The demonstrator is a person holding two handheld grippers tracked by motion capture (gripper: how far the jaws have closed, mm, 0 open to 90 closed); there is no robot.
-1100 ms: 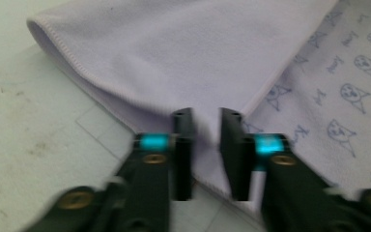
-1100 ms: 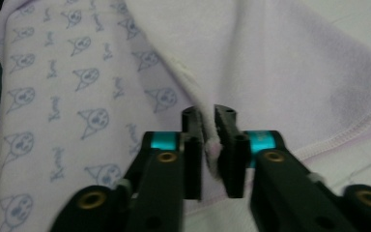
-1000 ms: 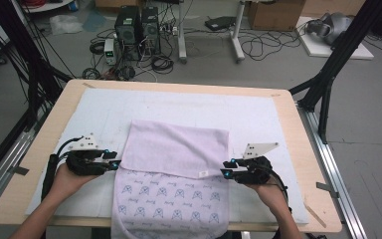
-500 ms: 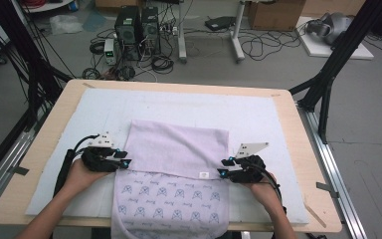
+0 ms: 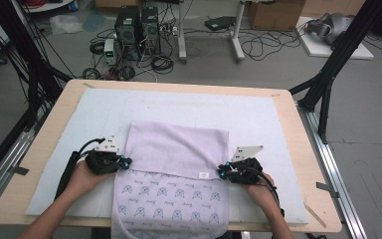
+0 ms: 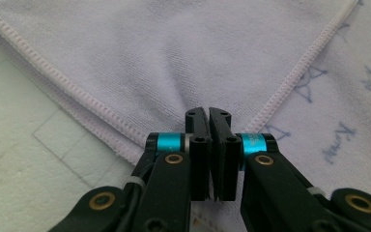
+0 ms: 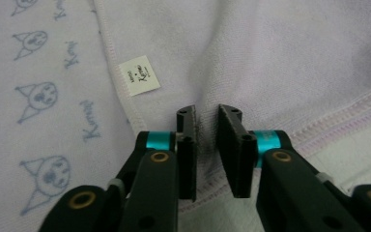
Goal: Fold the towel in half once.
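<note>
One lilac towel lies on a pale mat on the wooden table, its far part folded over the near part — which is printed with blue cat faces and hangs over the near edge. A single white label sits at the fold's hem. Two grippers work it. The left gripper has just been closing and now pinches the fold's left corner. The right gripper has also been closing — towel bunches between its jaws at the right corner. Both hands reach in low from the near edge, wrists level, pointing inward toward each other.
</note>
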